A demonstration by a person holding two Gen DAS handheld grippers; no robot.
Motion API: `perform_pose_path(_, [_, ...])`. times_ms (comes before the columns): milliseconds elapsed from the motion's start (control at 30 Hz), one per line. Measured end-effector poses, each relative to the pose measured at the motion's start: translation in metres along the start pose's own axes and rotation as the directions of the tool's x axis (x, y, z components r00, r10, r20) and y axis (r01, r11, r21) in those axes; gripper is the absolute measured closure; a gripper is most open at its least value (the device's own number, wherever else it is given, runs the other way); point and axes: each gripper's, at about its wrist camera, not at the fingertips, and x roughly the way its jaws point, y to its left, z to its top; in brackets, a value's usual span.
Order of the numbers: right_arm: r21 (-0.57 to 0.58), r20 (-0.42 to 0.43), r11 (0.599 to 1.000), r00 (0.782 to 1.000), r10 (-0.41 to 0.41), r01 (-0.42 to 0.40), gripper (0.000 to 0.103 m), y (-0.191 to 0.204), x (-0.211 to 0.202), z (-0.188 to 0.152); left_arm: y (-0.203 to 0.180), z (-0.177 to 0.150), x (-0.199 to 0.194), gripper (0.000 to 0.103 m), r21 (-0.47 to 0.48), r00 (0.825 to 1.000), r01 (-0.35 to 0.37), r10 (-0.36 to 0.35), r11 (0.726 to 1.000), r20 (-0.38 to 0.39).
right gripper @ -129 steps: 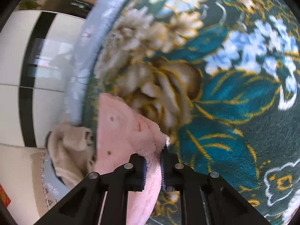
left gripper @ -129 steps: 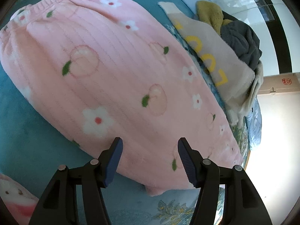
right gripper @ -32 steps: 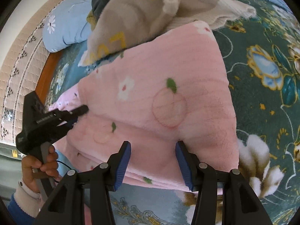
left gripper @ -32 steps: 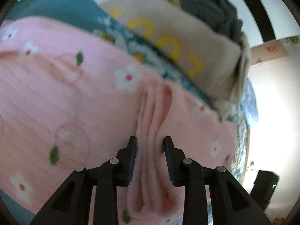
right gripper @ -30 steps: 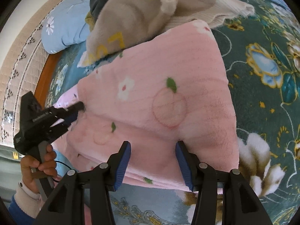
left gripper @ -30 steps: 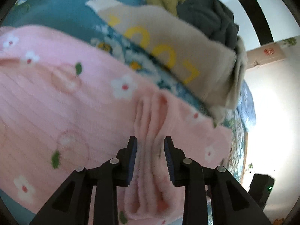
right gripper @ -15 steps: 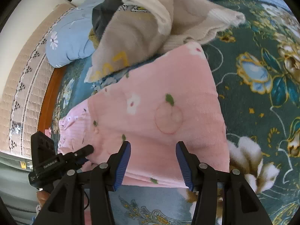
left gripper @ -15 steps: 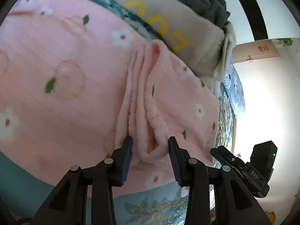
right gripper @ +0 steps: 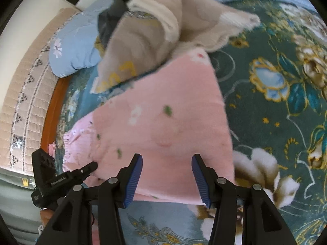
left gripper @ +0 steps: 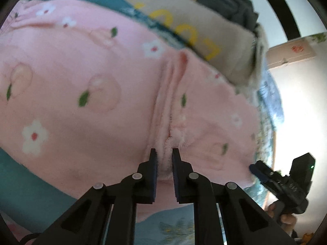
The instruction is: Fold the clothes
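Note:
A pink fleece garment printed with flowers and peaches lies spread on the bed. My left gripper is shut on a raised ridge of its fabric near the hem, and folds run away from the jaws. In the right wrist view the same pink garment lies flat. My right gripper hovers open over its near edge, with nothing between the blue pads. The left gripper shows there at the garment's left edge. The right gripper, held by a hand, shows at the garment's right corner.
A beige sweater with yellow letters and a dark grey garment are piled just beyond the pink one. A blue pillow and a quilted headboard lie behind. The teal floral bedspread stretches to the right.
My left gripper's jaws have closed tighter on the pink ridge than half a second ago. My right gripper stays open and has drawn back slightly from the garment.

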Motion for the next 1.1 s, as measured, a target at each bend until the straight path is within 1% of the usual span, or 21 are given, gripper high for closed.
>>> perform_pose_path(67, [0.015, -0.029, 1.0, 1.0, -0.003, 0.004, 0.049, -0.007, 0.011, -0.005, 0.0, 0.001, 0.004, 0.089, -0.004, 1.0, -0.004, 0.004, 1.0, -0.007])
perform_pose_path(167, [-0.019, -0.031, 1.0, 0.999, -0.015, 0.015, 0.049, -0.008, 0.019, -0.014, 0.0, 0.001, 0.011, 0.089, -0.011, 1.0, -0.01, 0.01, 1.0, -0.019])
perform_pose_path(233, [-0.049, -0.04, 0.998, 0.999, -0.035, 0.033, 0.049, -0.006, 0.022, -0.015, 0.0, 0.002, 0.015, 0.088, -0.015, 1.0, -0.014, 0.014, 1.0, -0.026])
perform_pose_path(300, [-0.059, -0.049, 0.998, 0.998, -0.041, 0.038, 0.049, -0.001, 0.017, -0.007, 0.0, 0.003, 0.02, 0.087, -0.02, 0.999, -0.018, 0.018, 1.0, -0.034])
perform_pose_path(367, [-0.069, 0.008, 0.997, 1.0, -0.016, 0.016, 0.049, 0.005, 0.005, 0.007, -0.001, 0.003, 0.021, 0.086, -0.024, 0.999, -0.014, 0.013, 1.0, -0.032])
perform_pose_path(433, [-0.069, 0.054, 0.998, 0.998, -0.008, 0.012, 0.049, 0.007, -0.003, 0.026, -0.002, 0.004, 0.023, 0.086, -0.03, 0.999, -0.01, 0.01, 0.999, -0.032])
perform_pose_path(533, [-0.048, 0.072, 0.999, 0.997, 0.005, -0.001, 0.049, 0.006, 0.001, 0.054, -0.002, 0.005, 0.025, 0.086, -0.039, 1.0, -0.004, 0.003, 0.999, -0.031])
perform_pose_path(600, [-0.046, 0.088, 0.998, 0.996, -0.028, 0.032, 0.049, 0.006, 0.008, 0.066, -0.003, 0.006, 0.027, 0.086, -0.046, 1.0, 0.002, -0.003, 0.999, -0.031])
perform_pose_path(667, [-0.038, 0.059, 0.997, 0.996, -0.07, 0.072, 0.049, 0.003, 0.024, 0.072, -0.004, 0.007, 0.029, 0.086, -0.05, 0.999, 0.005, -0.007, 0.999, -0.032])
perform_pose_path(700, [-0.032, 0.04, 0.995, 0.995, -0.092, 0.093, 0.051, 0.0, 0.032, 0.075, -0.005, 0.007, 0.03, 0.085, -0.051, 0.999, 0.006, -0.008, 0.999, -0.032])
perform_pose_path(767, [-0.004, 0.0, 0.994, 0.994, -0.113, 0.113, 0.051, -0.007, 0.047, 0.076, -0.006, 0.008, 0.032, 0.085, -0.054, 0.999, 0.009, -0.011, 0.998, -0.033])
perform_pose_path(867, [0.026, 0.004, 0.994, 0.994, -0.108, 0.108, 0.051, -0.013, 0.055, 0.076, -0.008, 0.01, 0.034, 0.085, -0.061, 0.999, 0.014, -0.016, 0.998, -0.035])
perform_pose_path(933, [0.02, 0.001, 0.993, 0.993, -0.116, 0.116, 0.051, -0.01, 0.055, 0.076, -0.008, 0.011, 0.036, 0.084, -0.068, 0.999, 0.019, -0.022, 0.997, -0.037])
perform_pose_path(1000, [0.016, 0.004, 0.992, 0.992, -0.122, 0.122, 0.051, -0.006, 0.049, 0.076, -0.01, 0.011, 0.036, 0.084, -0.079, 0.999, 0.028, -0.031, 0.996, -0.039])
perform_pose_path(1067, [0.018, 0.033, 0.993, 0.993, -0.115, 0.114, 0.051, -0.002, 0.036, 0.073, -0.011, 0.012, 0.035, 0.083, -0.085, 0.998, 0.036, -0.04, 0.996, -0.04])
perform_pose_path(1100, [0.017, 0.05, 0.995, 0.994, -0.102, 0.101, 0.05, 0.001, 0.028, 0.069, -0.012, 0.012, 0.032, 0.081, -0.082, 0.998, 0.039, -0.042, 0.996, -0.038])
